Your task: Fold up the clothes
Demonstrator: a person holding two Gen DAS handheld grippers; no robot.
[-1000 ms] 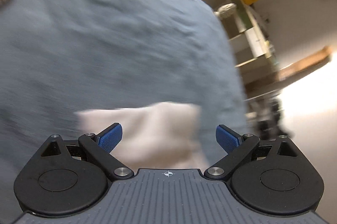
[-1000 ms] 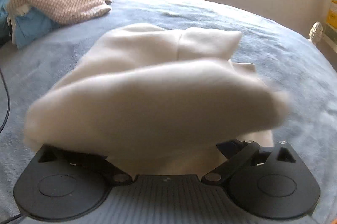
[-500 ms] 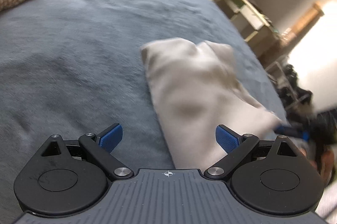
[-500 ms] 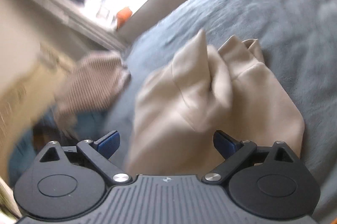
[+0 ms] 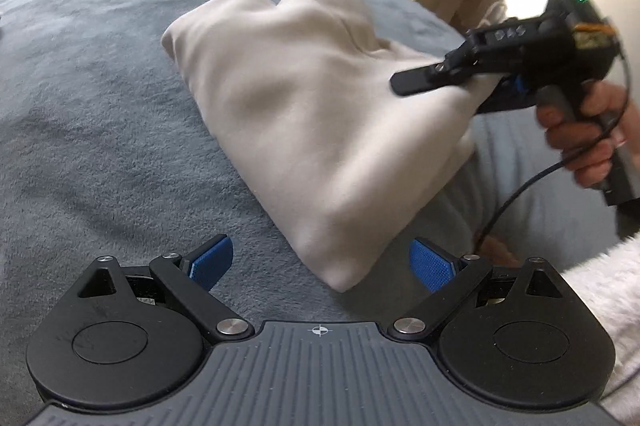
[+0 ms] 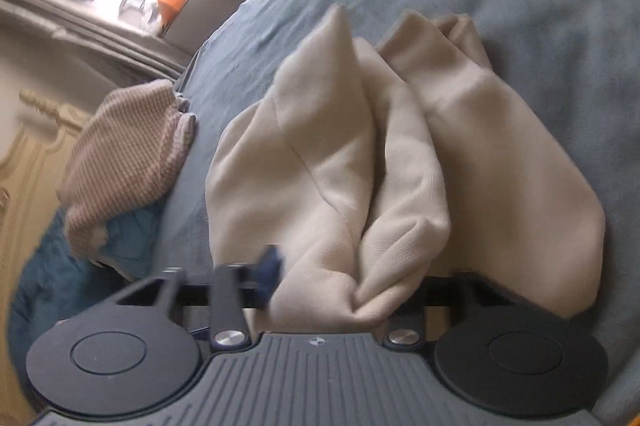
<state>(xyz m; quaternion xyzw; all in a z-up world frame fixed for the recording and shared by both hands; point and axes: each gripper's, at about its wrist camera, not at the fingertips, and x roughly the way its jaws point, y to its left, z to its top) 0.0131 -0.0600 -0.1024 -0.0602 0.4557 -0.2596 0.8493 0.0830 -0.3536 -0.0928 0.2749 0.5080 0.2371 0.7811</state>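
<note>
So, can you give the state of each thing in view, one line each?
cream garment: folded into a bundle on the grey blanket, one edge bunched at the right gripper.
right gripper: jaws closing, cream cloth between them.
left gripper: open, holding nothing.
striped knit: crumpled, atop blue clothes.

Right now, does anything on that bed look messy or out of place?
Only the cream garment: it sits as a lumpy, uneven bundle on the grey blanket, with loose flaps bunched up at the right tool, whose jaws are closing on the cloth. Nothing looks spilled or damaged.
</note>
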